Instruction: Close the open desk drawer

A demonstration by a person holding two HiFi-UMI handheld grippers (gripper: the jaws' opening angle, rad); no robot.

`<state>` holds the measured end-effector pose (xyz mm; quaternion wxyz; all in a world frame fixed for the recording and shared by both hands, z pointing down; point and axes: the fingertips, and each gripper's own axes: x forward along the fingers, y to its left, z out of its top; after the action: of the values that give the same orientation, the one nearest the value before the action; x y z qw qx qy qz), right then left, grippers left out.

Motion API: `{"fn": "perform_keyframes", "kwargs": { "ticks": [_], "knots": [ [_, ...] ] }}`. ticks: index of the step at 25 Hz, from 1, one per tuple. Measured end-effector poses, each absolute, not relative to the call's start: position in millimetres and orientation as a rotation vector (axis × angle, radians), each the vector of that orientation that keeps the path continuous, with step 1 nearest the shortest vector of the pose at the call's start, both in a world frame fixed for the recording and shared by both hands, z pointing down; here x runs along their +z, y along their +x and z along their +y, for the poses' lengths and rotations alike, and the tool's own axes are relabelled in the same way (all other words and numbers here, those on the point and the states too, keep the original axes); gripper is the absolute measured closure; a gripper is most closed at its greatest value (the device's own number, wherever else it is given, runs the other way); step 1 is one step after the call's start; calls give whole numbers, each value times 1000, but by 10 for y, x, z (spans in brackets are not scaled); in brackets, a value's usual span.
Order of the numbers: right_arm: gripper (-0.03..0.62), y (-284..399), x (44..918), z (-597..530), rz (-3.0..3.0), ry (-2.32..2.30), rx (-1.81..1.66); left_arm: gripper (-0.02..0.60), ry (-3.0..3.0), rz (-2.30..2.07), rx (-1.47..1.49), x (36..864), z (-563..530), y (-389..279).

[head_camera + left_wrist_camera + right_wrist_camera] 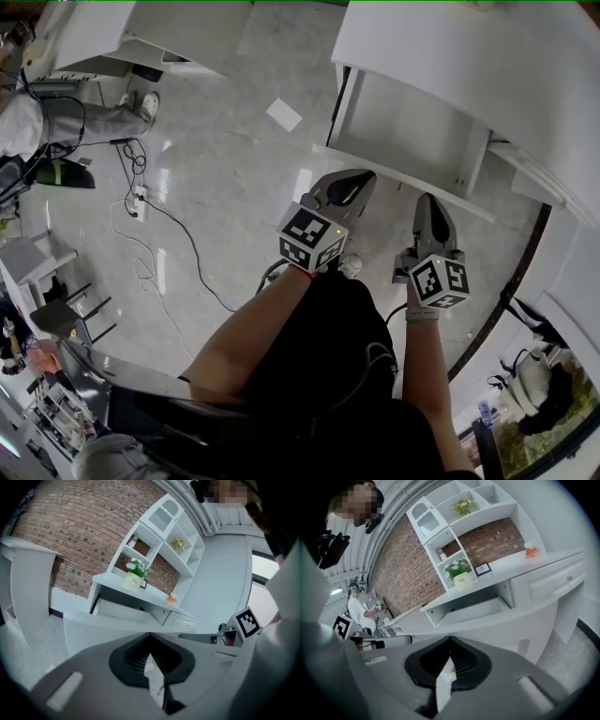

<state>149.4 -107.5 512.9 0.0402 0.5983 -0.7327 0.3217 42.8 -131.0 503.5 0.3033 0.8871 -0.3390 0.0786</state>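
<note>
The drawer [403, 131] stands pulled out at the front edge of the desk [469, 56], and the left gripper [349, 190] and right gripper [429, 217], each with jaws pressed together on nothing, hover seemingly just short of its front.

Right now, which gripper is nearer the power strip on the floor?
Left. The left gripper is to the right of the power strip, in front of the open drawer; the right gripper is farther right, beyond the left one.
</note>
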Motion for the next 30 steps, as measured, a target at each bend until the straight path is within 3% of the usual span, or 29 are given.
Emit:
{"fn": "perform_keyframes", "kwargs": {
  "ticks": [30],
  "knots": [
    [591,1706,5100,-1550,-2245,1873,1018,580,2325,-854,207,5050,-1782,648]
  ]
}}
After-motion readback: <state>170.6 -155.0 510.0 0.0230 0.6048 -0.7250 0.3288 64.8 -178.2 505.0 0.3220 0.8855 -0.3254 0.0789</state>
